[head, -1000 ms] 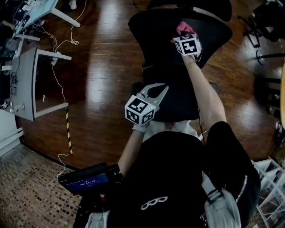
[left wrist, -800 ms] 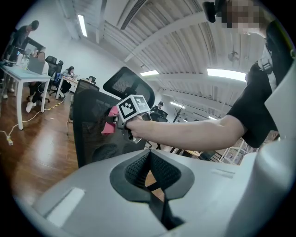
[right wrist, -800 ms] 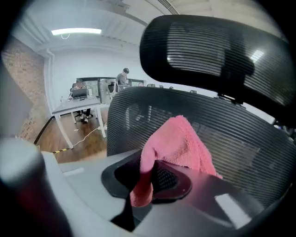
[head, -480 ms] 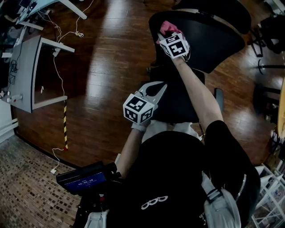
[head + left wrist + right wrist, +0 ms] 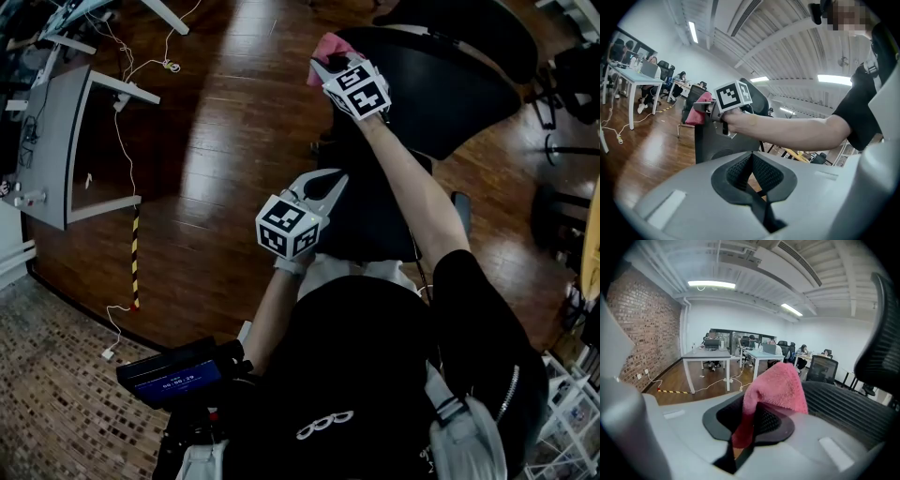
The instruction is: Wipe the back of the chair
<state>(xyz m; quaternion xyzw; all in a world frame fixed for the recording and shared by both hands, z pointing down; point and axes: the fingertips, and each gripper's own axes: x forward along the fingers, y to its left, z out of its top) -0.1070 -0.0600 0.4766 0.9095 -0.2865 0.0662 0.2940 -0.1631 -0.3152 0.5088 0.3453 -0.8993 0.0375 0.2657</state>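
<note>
Bare wood floor (image 5: pixel 234 141) left of the chair back (image 5: pixel 450 84), pink cloth (image 5: pixel 328 45) at its edge, grey desk (image 5: pixel 52 150) well beyond.

Your head view is dim and warm. The wood floor (image 5: pixel 216 141) left of the chair (image 5: pixel 441 84) carries pale streaks of glare, and the chair itself reads near-black with little detail. In both gripper views, ceiling strip lights (image 5: pixel 711 284) above the chair blow out white, the corners fall to black and straight lines bow. The pink cloth (image 5: pixel 776 385) beside the chair is sharp, while the nearest foreground is soft.
</note>
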